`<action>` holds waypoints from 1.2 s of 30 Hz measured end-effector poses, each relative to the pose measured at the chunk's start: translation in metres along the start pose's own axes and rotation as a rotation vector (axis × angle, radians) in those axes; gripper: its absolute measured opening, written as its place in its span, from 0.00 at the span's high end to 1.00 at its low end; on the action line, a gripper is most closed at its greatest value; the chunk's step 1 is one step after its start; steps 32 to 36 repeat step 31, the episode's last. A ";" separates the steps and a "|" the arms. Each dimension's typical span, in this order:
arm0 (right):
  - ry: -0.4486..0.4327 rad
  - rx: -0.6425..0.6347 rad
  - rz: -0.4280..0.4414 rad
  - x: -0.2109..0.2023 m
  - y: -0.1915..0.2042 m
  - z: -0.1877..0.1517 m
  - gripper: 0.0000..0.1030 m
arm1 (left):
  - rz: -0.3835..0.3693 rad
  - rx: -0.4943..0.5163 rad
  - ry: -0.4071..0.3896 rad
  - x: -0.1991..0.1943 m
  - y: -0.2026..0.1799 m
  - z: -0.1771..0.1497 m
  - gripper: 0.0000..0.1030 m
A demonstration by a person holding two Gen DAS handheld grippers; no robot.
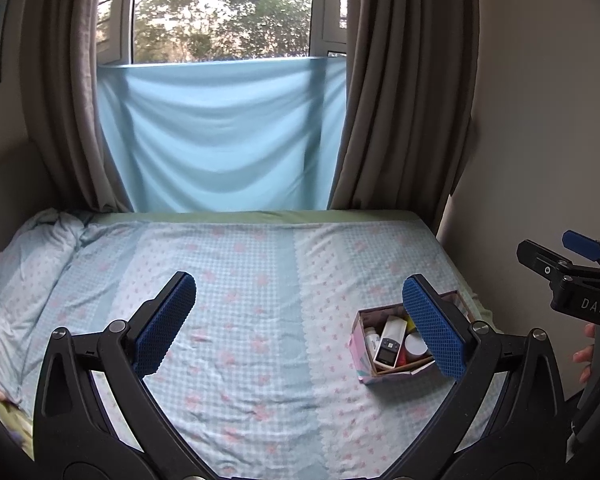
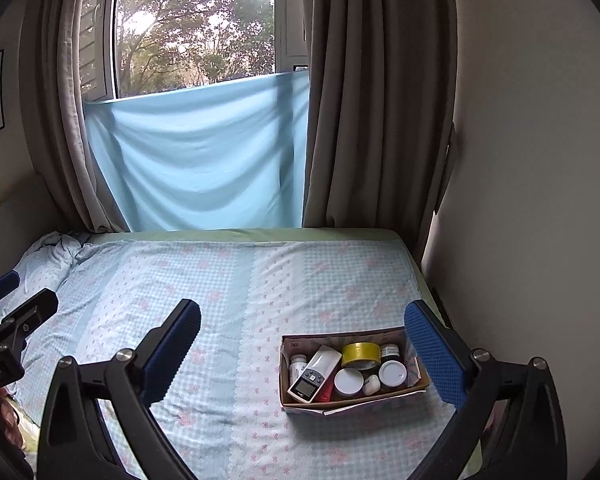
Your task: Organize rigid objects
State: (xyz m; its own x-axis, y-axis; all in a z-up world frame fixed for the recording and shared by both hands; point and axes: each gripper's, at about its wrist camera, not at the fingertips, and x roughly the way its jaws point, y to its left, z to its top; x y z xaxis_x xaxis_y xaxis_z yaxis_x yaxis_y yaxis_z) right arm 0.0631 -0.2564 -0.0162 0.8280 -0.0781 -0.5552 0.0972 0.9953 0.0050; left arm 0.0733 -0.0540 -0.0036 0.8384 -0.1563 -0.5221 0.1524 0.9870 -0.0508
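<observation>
One cardboard box point(image 2: 352, 372) sits on the bed point(image 2: 228, 288), packed with a white remote point(image 2: 314, 374), a yellow tape roll point(image 2: 361, 354), white-lidded jars point(image 2: 392, 373) and a small bottle point(image 2: 298, 366). It lies just inside your right gripper's point(image 2: 302, 350) right-hand finger, well clear of the other one; those fingers are spread wide and hold nothing. Your left gripper point(image 1: 300, 320) is spread and empty too, its right-hand finger overlapping the box's far corner in view.
</observation>
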 end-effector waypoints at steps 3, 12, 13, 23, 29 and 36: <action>-0.001 -0.001 0.000 0.000 0.001 0.000 0.01 | -0.016 -0.012 0.001 0.001 0.001 0.001 0.00; -0.001 -0.003 -0.001 0.001 0.001 0.001 0.01 | -0.028 -0.019 -0.012 0.000 0.001 0.000 0.00; -0.002 -0.003 -0.002 0.001 0.001 0.002 0.01 | -0.038 -0.025 -0.012 0.000 0.001 0.000 0.00; 0.010 -0.007 -0.006 0.009 0.000 0.011 0.01 | 0.084 0.005 -0.029 0.004 0.000 0.002 0.00; 0.025 -0.020 -0.002 0.024 0.006 0.021 0.01 | 0.031 -0.060 -0.039 0.012 0.015 0.007 0.00; 0.037 -0.017 -0.009 0.030 0.009 0.022 0.01 | 0.035 -0.047 -0.034 0.017 0.017 0.008 0.00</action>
